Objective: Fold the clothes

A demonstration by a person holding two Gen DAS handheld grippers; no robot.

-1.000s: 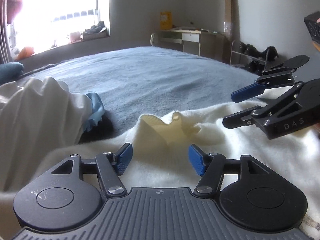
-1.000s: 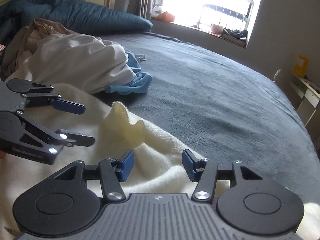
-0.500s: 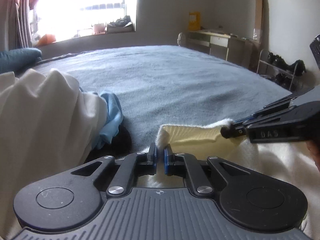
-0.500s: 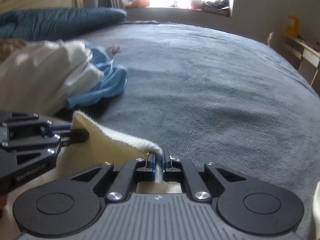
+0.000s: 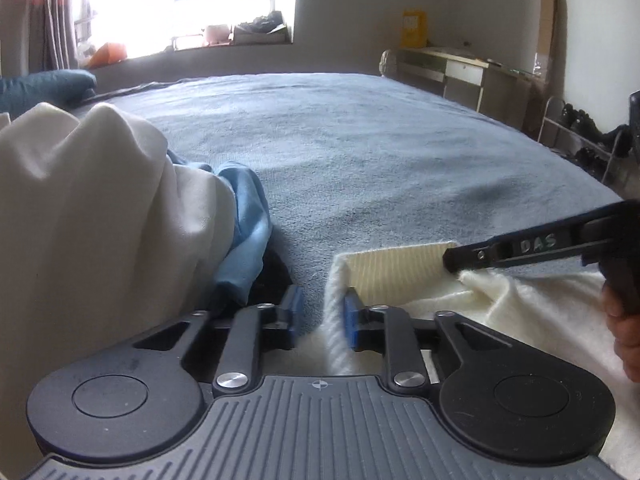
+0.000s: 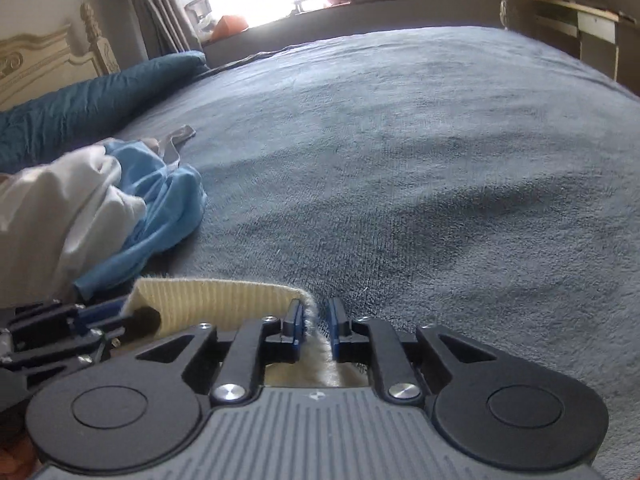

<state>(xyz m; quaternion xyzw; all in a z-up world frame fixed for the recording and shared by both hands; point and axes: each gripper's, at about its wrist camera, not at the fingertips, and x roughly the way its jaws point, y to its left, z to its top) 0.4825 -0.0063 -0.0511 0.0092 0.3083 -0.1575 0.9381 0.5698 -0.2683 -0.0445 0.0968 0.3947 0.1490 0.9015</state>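
Grey bed, cream knit hem betw. both claws (parted), left claw, right claw

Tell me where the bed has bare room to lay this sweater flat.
Bare blanket runs ahead of both grippers to the window wall and right toward the desk. Crowded on the left: the white garment, blue cloth and teal duvet.

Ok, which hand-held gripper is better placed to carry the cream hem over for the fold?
Probably right. The cream hem sits inside the right hand-held gripper, jaws nearly closed; the left hand-held gripper is open, hem touching one pad.
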